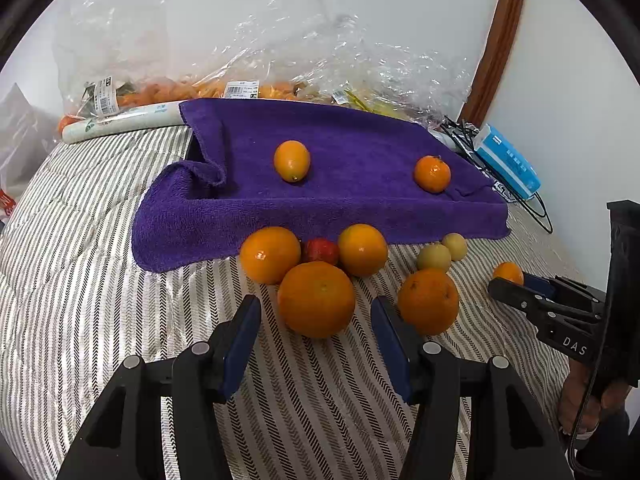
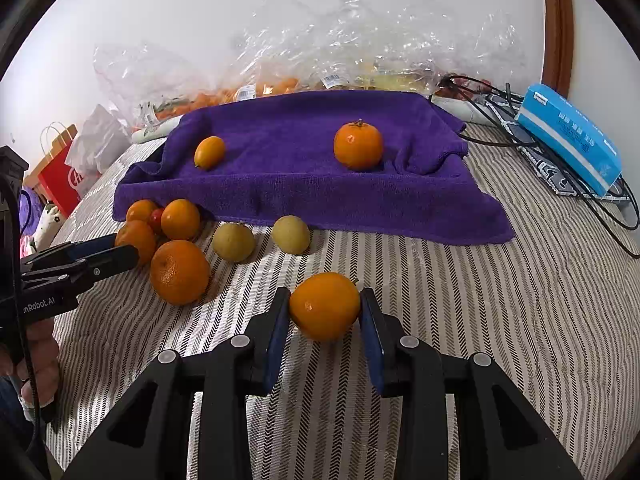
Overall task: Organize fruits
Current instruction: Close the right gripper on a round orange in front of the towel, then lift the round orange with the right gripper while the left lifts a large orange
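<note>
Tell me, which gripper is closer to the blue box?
Right. The right gripper, shut on a small orange, sits on the blue box's side of the bed. The left gripper is farther off, by the orange pile.

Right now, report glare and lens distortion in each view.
Left wrist view: fisheye bends the door frame; plastic bags glint; small highlights on the oranges.
Right wrist view: dark vignette corners; glare on the bags; held orange sharp.
</note>
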`<state>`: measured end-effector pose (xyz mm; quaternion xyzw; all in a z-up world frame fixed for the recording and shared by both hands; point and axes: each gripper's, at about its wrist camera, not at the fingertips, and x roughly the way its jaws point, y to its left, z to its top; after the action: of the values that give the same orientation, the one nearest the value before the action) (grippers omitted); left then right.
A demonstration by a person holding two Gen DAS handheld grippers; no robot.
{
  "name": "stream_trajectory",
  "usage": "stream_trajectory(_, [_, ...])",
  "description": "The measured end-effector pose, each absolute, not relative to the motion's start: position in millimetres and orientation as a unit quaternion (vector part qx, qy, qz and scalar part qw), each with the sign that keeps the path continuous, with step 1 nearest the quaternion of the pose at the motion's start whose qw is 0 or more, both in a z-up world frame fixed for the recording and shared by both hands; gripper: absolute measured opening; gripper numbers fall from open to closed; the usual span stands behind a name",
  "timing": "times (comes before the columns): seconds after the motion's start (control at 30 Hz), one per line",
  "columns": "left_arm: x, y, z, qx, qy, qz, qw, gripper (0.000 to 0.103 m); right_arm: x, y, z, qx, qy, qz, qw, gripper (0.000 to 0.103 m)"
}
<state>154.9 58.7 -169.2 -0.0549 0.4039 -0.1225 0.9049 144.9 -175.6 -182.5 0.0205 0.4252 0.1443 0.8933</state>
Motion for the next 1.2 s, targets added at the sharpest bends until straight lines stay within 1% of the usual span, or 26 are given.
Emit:
stream_trajectory(0.43, [159.0,58.9,-172.5,-0.064,0.410,-0.124,0.901,0.054,144.6,-174.3,-182.6,0.020,0.426,0.145,0.893,0.034])
stream_trajectory(0.53, [158.9,60.3,-172.8,-0.070,0.410,-0.126,0.901,0.048,144.1,-174.5,-182.2,0.021,0.426,0.145,0.893,0.034])
stream_trajectory(0.6, [158.5,60.2,-172.8,-0.071,0.409,-0.128,0.900,0.042,144.0,-174.6,-182.1,0.021,0.426,0.145,0.893,0.034])
stream_trajectory(0.67, [158.1,60.6,-172.8,-0.072,0.409,-0.128,0.901,0.040,143.9,-174.5,-182.1,0.021,0.426,0.145,0.893,0.034])
stream_trajectory(1.2, [157.8,61.2,-171.8,-0.078,0.405,-0.133,0.901,0.039,143.9,-173.9,-181.9,0.021,0.426,0.146,0.892,0.034])
